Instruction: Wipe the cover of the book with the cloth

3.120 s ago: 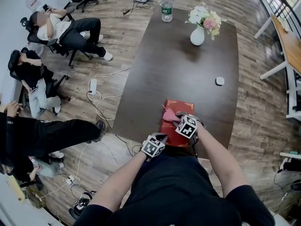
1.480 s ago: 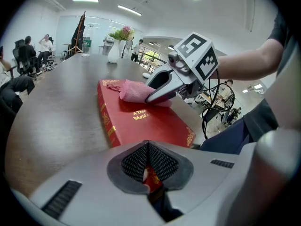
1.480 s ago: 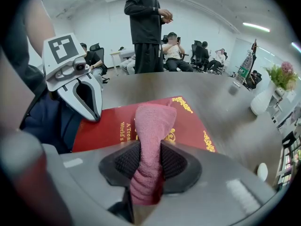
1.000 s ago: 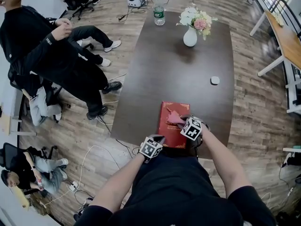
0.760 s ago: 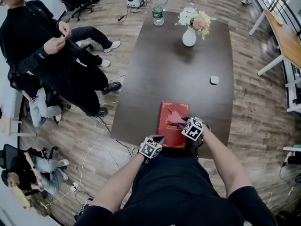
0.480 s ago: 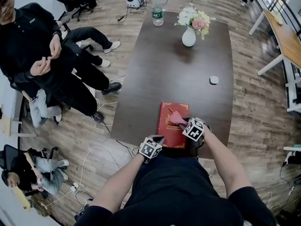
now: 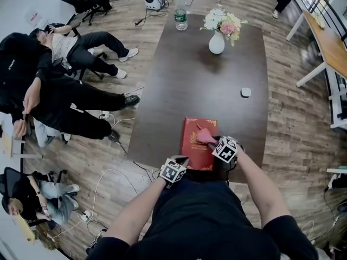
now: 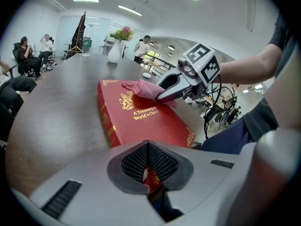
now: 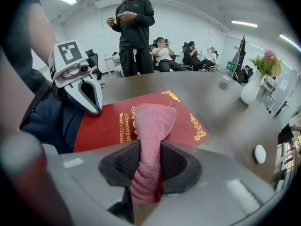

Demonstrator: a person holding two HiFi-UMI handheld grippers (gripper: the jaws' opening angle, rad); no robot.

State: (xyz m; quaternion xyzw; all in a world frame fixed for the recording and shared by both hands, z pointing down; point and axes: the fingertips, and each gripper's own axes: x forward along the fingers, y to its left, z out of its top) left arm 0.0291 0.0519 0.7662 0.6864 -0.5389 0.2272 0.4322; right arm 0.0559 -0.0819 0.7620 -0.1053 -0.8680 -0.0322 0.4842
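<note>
A red book point(image 7: 194, 145) with gold lettering lies on the dark table point(image 7: 206, 85) near its front edge. My right gripper point(image 7: 209, 141) is shut on a pink cloth point(image 7: 204, 135), whose free end rests on the cover's upper right part. In the right gripper view the cloth point(image 9: 151, 126) runs out between the jaws onto the book point(image 9: 113, 121). My left gripper point(image 7: 181, 162) sits at the book's near left corner. In the left gripper view it point(image 8: 148, 166) is shut, with a sliver of the red cover between its jaws.
A white vase of flowers point(image 7: 217, 41) and a water bottle point(image 7: 180, 16) stand at the table's far end. A small white object point(image 7: 245, 92) lies at the right. People sit and stand on the left point(image 7: 59, 99). Cables point(image 7: 116, 118) trail over the wooden floor.
The right gripper and cloth have edged slightly right on the cover. The left gripper has stayed at the book's corner. The standing person at the left has bent down and moved.
</note>
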